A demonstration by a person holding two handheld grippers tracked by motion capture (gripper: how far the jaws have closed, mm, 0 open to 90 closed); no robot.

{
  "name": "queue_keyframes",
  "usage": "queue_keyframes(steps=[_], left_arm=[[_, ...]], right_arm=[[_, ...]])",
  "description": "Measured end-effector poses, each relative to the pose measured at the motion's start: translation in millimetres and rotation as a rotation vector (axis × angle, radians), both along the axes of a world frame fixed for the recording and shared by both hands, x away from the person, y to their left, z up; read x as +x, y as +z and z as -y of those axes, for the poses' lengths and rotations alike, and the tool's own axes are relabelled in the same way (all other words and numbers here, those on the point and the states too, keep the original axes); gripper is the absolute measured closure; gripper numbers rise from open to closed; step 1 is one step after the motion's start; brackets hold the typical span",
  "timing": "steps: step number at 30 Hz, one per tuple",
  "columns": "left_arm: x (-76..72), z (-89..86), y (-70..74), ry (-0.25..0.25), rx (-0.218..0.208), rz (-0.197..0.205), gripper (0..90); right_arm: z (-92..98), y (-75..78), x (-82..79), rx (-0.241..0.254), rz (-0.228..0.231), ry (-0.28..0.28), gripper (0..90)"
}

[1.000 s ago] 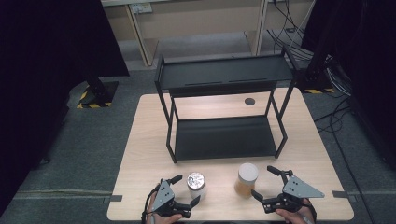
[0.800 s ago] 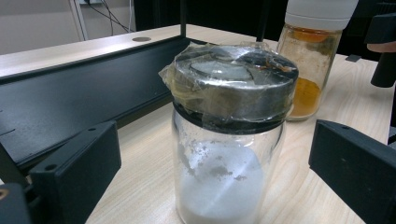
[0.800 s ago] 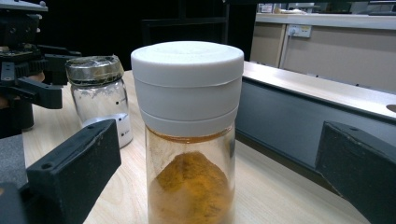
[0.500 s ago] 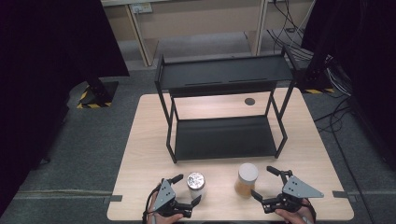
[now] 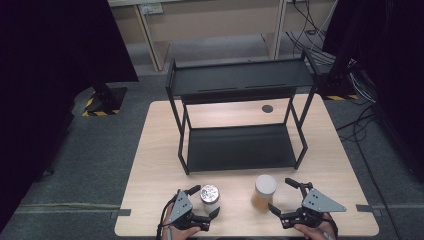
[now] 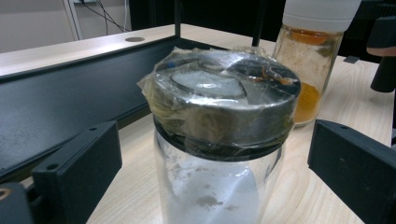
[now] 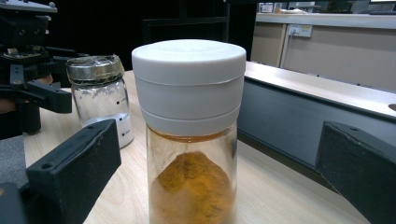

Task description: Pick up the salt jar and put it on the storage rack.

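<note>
From the high view, both jars stand at the table's near edge: the left gripper [image 5: 204, 202] gapes around the foil-lidded jar [image 5: 210, 196], the right gripper [image 5: 285, 195] beside the white-capped jar [image 5: 264, 191].

Left gripper view: close squarely below the lid; its base is cut off.

Right gripper view: jaws wide apart, nothing gripped; advance level before closing.

Each black two-jaw left gripper [image 5: 204, 205] and right gripper [image 5: 289, 196] carries 2 blocky screw-holed jaws and a grey three-cornered plate.
</note>
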State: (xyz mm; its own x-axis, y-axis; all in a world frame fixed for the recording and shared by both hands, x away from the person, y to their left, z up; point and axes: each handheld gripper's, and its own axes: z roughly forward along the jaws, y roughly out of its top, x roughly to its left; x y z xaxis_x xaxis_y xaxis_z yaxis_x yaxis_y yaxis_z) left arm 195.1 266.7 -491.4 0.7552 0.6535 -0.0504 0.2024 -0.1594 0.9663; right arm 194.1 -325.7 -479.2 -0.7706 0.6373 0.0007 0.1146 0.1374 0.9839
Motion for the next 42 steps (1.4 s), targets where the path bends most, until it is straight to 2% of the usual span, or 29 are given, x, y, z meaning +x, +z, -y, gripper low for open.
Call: queue_keyframes(steps=[16, 26, 37, 42], left_arm=[[10.6, 4.1, 0.3, 0.001, 0.009, -0.011, 4.8], [14.5, 7.1, -0.7, -0.007, 0.016, -0.017, 10.2], [19.8, 8.3, 2.5, -0.045, 0.042, -0.018, 30.3], [19.4, 8.6, 2.7, -0.044, 0.043, -0.017, 30.6]], right_arm=[[0.0, -1.1, 0.3, 0.006, -0.001, -0.001, 0.3], [-0.1, -1.7, 0.8, 0.009, -0.003, 0.001, 0.3], [0.1, -1.8, 0.7, 0.009, -0.003, 0.000, 0.3], [-0.2, -1.8, 0.8, 0.007, -0.003, 0.001, 0.3]])
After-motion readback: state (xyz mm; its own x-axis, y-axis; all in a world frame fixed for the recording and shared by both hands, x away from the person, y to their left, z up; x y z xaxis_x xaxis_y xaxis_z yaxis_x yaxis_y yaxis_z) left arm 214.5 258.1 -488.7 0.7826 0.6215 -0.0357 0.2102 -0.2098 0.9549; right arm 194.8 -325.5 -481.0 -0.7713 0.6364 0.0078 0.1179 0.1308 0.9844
